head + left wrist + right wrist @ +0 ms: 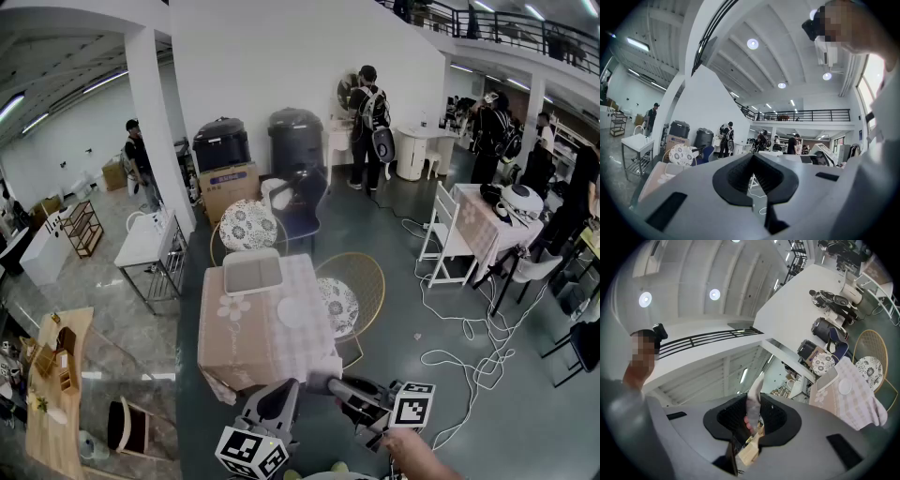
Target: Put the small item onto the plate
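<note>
Grey left gripper [279,394] and right gripper [328,382], black jaws, black-and-white marker cubes [251,454]

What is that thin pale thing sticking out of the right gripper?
The small item is a slim, pale grey strip that tapers to a point, with a pinkish patch low down and a light, wooden-looking piece beneath it. What it is made of cannot be told. It pokes out between the jaws of the right gripper, which clamp it from both sides. It is held in the air, well away from the white plate.
</note>
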Tool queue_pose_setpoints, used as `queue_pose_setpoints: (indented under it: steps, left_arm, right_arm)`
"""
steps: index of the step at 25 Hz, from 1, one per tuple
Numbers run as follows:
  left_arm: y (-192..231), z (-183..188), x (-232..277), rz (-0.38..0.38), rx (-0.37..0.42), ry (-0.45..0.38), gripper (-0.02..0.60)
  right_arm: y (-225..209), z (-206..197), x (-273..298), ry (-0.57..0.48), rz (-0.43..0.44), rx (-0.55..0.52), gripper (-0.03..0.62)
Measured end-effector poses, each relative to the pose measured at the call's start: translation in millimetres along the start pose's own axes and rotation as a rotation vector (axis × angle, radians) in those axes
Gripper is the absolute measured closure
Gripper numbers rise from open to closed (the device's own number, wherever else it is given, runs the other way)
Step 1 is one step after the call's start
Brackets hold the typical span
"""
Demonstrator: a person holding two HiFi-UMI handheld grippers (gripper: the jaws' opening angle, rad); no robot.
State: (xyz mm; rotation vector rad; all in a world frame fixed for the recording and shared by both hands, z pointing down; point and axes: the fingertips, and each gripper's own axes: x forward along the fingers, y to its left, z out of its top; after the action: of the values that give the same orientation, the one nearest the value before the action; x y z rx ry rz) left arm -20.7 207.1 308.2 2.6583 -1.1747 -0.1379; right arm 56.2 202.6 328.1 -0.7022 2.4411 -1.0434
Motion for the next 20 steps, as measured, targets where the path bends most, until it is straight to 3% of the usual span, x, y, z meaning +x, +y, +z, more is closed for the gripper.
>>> queue_pose_setpoints:
  steps: [20]
  left_arm:
    - [-10,-9,1,0.024,0.003,0.012,0.577]
  right_arm:
    - [2,-1,-15,0.0,0.01,0.008,0.502]
